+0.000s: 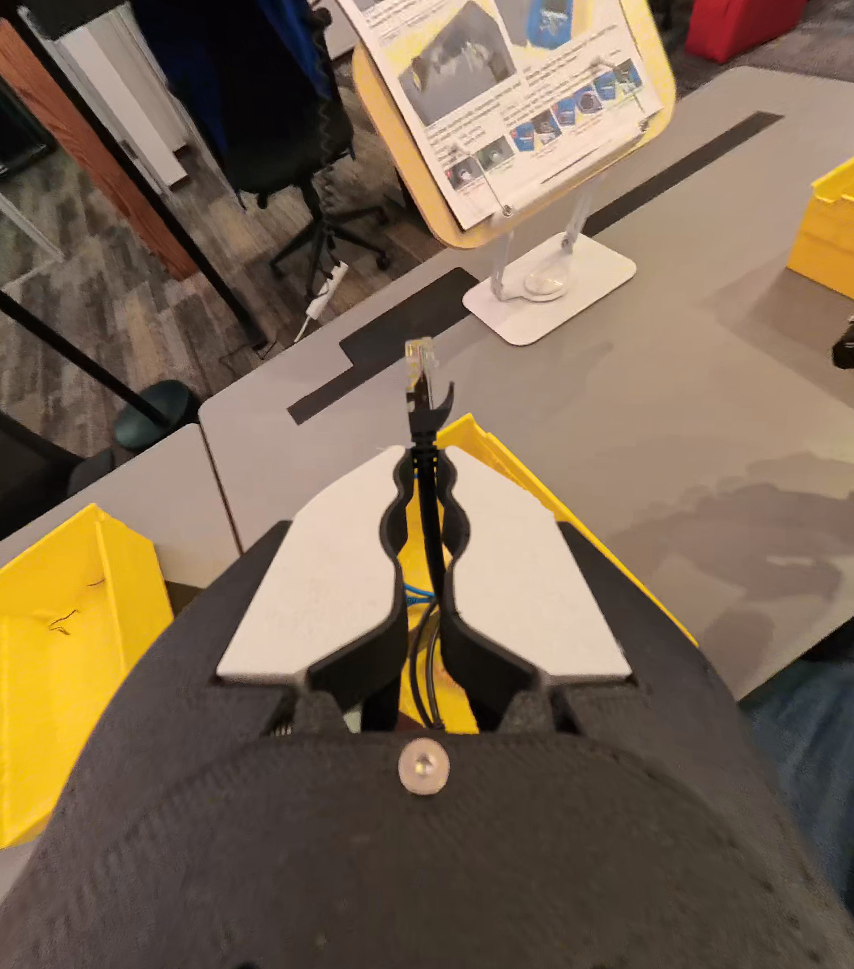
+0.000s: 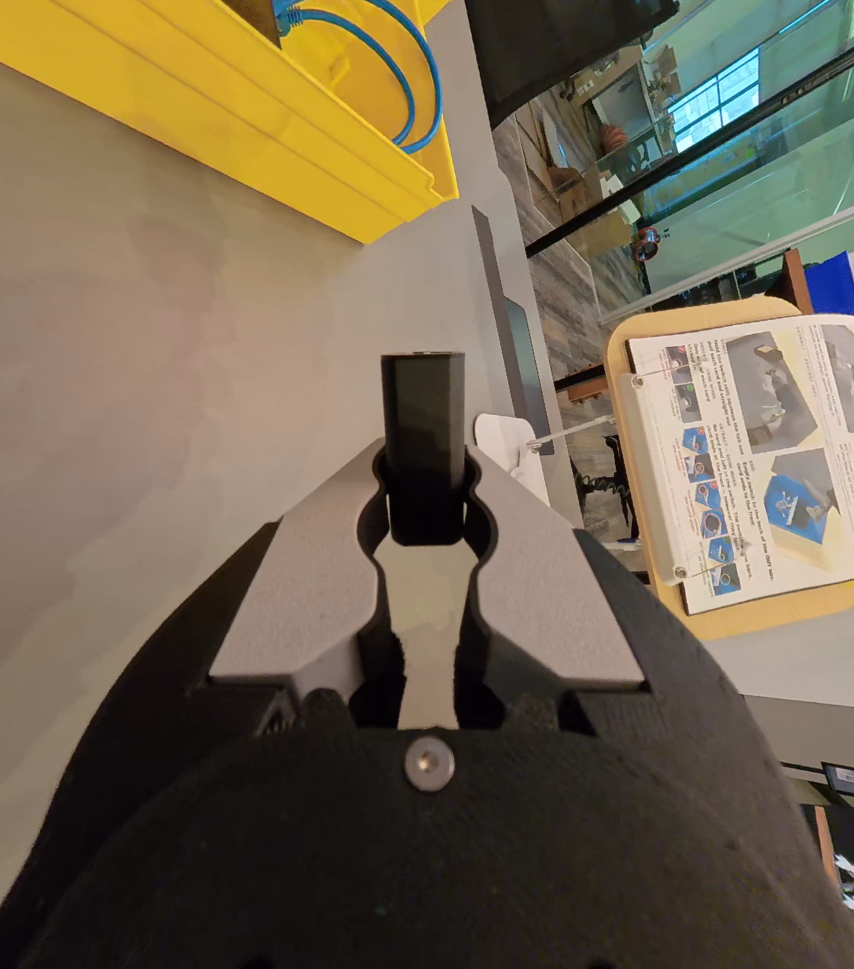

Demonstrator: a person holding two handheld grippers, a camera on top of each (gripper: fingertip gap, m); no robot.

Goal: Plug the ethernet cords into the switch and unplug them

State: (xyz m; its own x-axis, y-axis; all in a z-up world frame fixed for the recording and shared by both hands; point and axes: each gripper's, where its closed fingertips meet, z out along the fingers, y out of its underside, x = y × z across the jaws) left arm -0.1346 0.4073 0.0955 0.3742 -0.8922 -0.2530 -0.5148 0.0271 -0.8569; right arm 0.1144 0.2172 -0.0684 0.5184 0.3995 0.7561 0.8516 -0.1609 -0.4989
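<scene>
Printed text and photo captions on the instruction sheet (image 2: 760, 461) clipped to a tan stand (image 2: 624, 524).

The left gripper (image 1: 424, 456) hangs over a bin (image 1: 514, 474) with a cord (image 1: 427, 503) between its fingertips, the plug (image 1: 419, 359) ahead of them. Another bin (image 1: 37, 671) sits to its left, a document stand (image 1: 551, 293) ahead on the table (image 1: 676, 445). The right gripper (image 2: 425, 472) has the switch (image 2: 422, 419) between its tips, a bin (image 2: 236, 126) with cables (image 2: 414, 84) ahead and left, the stand (image 2: 739, 472) to the right.
</scene>
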